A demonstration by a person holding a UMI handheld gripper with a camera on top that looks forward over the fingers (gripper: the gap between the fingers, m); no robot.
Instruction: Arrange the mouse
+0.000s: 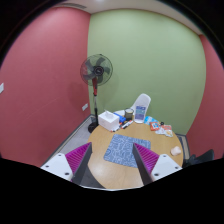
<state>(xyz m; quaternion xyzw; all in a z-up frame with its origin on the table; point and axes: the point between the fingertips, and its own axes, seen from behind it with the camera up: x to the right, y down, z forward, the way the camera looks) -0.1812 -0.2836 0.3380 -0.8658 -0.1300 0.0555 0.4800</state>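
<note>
Gripper wide open, holding nothing, above round wooden table. Patterned mouse mat just ahead at 12 o'clock. Mouse not discernible. Standing fan at 11 o'clock.

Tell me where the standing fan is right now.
In the gripper view, the fan stands on the floor beyond the wooden table, to its left, against the red wall near the corner with the green wall. The gripper is open.
</note>
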